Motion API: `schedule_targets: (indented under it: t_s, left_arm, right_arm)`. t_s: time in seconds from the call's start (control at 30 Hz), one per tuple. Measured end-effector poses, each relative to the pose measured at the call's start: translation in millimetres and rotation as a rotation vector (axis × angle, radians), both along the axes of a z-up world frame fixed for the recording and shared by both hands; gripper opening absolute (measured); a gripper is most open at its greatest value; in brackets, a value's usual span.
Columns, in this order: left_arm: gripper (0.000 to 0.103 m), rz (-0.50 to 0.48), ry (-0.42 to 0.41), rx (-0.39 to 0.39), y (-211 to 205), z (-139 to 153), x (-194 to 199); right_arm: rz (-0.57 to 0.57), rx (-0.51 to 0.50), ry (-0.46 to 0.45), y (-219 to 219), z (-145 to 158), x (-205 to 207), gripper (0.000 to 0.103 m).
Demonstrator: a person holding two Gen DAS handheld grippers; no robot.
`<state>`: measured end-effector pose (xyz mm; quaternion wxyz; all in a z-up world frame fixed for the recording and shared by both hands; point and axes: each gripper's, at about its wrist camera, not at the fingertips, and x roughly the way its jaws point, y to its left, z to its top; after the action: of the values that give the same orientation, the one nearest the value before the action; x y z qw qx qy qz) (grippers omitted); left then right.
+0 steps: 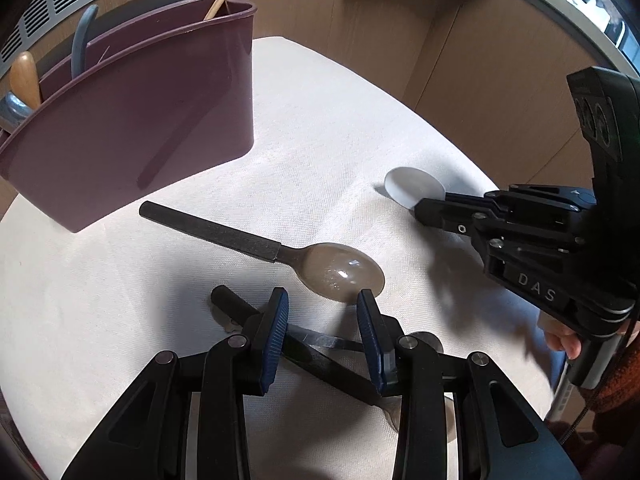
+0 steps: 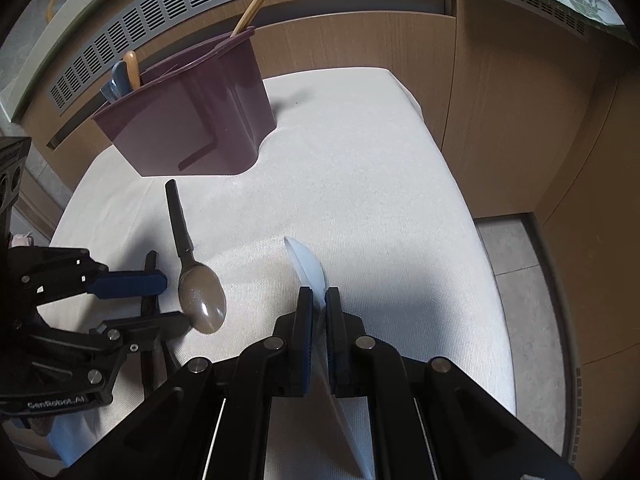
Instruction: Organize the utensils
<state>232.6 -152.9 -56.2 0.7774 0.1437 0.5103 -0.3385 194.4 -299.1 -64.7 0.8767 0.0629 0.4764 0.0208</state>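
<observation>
Utensils: white plastic spoon (image 2: pixel 310 270) pinched edgewise by right gripper (image 2: pixel 319 300); left gripper (image 1: pixel 322 300) spread over black-handled cutlery (image 1: pixel 316 354).

The white woven tablecloth (image 2: pixel 360 168) looks matt and slightly rough, while the dark purple plastic utensil holder (image 1: pixel 132 120) is smooth with a soft shine. The brown translucent plastic spoon (image 1: pixel 344 272) has a glossy bowl and a black, grainy matt handle, and the thin white plastic spoon (image 2: pixel 310 270) looks smooth. The blue gripper pads (image 1: pixel 280 320) are finely ribbed, and the cabinet panels (image 2: pixel 500 100) behind look like matt wood.
</observation>
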Motion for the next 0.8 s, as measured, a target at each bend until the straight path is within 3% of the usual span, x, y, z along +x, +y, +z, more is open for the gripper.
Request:
schedule_targets:
  t_s: [0.37, 0.63, 0.8]
  left_arm:
    - [0.037, -0.013, -0.003, -0.007, -3.7, 2.6, 4.8]
    - [0.037, -0.035, 0.027, -0.061, -13.2, 7.8, 12.5]
    - [0.037, -0.093, 0.027, -0.010, -24.6, 1.6, 1.2]
  right_arm:
    - [0.001, -0.014, 0.012, 1.9, 1.0, -0.5, 0.007]
    - [0.007, -0.013, 0.009, 5.5, 1.1, -0.8, 0.007]
    - [0.016, 0.011, 0.002, 0.5, 0.2, -0.8, 0.008]
